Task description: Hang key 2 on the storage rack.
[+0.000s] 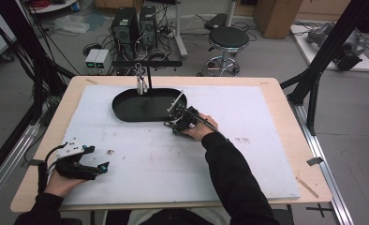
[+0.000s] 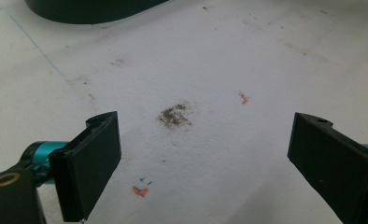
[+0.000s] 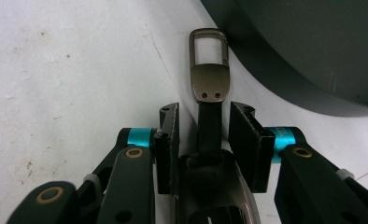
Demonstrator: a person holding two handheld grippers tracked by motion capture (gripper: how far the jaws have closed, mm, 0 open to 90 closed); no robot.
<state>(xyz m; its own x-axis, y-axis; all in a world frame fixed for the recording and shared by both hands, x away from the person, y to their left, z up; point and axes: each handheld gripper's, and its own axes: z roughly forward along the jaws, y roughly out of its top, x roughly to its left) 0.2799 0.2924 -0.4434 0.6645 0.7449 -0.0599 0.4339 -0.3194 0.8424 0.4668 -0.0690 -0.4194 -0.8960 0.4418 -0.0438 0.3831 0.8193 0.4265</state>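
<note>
- The right claw lay on the white foam mat that covered the wooden desk, just near of the right end of the black oval metal tray.
- In the right gripper view, a dark metal tool with a flat black stem and a grey rectangular loop at its tip lay flat on the mat between the two black jaws of the right claw.
- The jaws stood close on either side of the stem, at a narrow opening. Whether the pads pressed on the stem could not be told; a thin gap appeared on each side.
- The loop end of the tool pointed away from the claw and lay just beside the curved rim of the tray, apart from it.
- In the high view, a thin light-coloured rod leaned over the right rim of the tray, just far of the right claw.
- A black stand with a horizontal bar rose at the far edge of the tray, with a small metal item hanging beneath it.
- The left claw rested at the near left of the mat, well apart from the tray and the tool.
- In the left gripper view, the left claw stood wide open and held nothing; a grey smudge marked the mat between its jaws.
</note>
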